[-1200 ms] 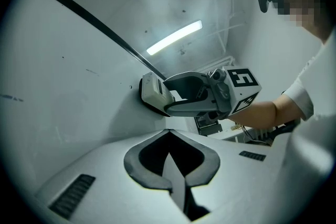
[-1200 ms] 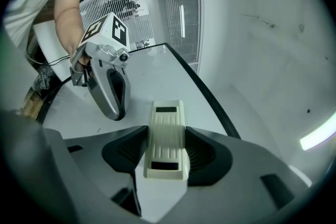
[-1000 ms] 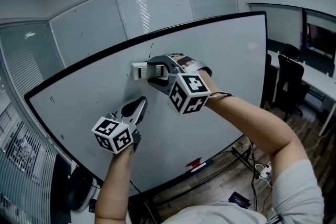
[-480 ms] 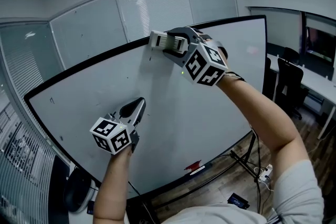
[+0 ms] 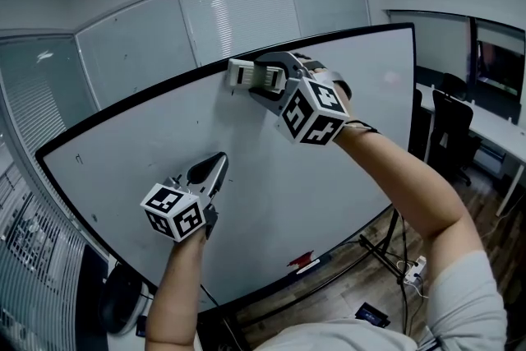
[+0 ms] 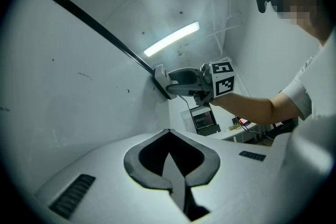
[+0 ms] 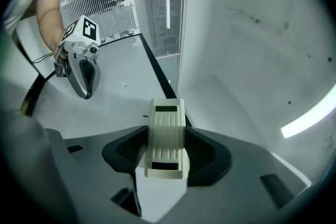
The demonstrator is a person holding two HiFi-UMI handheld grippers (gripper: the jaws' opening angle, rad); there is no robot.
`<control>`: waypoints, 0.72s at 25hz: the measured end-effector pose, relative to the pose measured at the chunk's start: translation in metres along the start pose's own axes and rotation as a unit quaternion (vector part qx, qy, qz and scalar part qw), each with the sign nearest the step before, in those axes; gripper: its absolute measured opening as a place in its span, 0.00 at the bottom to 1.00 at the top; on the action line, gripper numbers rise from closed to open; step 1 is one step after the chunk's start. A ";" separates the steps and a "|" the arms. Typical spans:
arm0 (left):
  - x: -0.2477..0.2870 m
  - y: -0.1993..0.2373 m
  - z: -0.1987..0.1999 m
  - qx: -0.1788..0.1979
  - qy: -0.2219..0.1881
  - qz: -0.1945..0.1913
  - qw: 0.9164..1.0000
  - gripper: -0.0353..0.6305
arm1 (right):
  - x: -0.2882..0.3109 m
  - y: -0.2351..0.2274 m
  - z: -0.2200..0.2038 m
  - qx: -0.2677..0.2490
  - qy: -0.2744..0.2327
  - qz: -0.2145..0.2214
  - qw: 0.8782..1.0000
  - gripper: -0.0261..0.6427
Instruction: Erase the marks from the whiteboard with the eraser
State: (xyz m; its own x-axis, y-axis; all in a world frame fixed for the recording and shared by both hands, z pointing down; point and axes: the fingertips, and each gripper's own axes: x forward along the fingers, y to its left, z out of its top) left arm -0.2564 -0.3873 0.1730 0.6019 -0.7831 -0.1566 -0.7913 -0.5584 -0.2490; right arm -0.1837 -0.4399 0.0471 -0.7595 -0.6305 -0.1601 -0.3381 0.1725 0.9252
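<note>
Cream eraser (image 7: 167, 123) clamped in right tool (image 5: 263, 78), underside hidden agst whiteboard (image 5: 329, 152); left tool (image 6: 169, 134) closed.

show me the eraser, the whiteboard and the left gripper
eraser (image 7: 167, 139): right gripper view, ribbed back
whiteboard (image 5: 271, 201): head view, bare surface
left gripper (image 6: 168, 132): left gripper view, closed jaw tips

right gripper (image 5: 256, 78) raised, fingers clamped; left gripper (image 5: 217, 167) low, fingers together.

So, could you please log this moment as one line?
right gripper: shut on eraser, near whiteboard top edge | left gripper: shut, empty, lower down
</note>
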 end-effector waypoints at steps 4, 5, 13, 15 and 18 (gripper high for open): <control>-0.003 0.000 -0.008 -0.005 0.000 -0.001 1.000 0.06 | 0.004 0.029 0.012 -0.009 -0.007 0.020 1.000 0.39; -0.005 0.001 -0.010 -0.006 -0.001 0.001 1.000 0.06 | 0.005 0.039 0.015 -0.013 -0.009 0.025 1.000 0.39; -0.004 0.002 -0.009 -0.010 -0.001 0.001 1.000 0.06 | 0.006 0.069 0.018 -0.025 -0.018 0.047 0.998 0.39; -0.004 0.002 -0.008 -0.010 -0.001 0.001 1.000 0.06 | 0.007 0.066 0.018 -0.028 -0.018 0.051 0.998 0.39; -0.004 0.002 -0.006 -0.008 -0.002 0.000 1.000 0.06 | 0.006 0.062 0.018 -0.030 -0.016 0.051 0.998 0.39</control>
State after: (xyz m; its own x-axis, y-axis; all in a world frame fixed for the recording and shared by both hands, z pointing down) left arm -0.2611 -0.3870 0.1791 0.6028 -0.7817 -0.1598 -0.7926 -0.5635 -0.2330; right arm -0.2196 -0.4195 0.0969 -0.8057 -0.5876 -0.0742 -0.2248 0.1874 0.9562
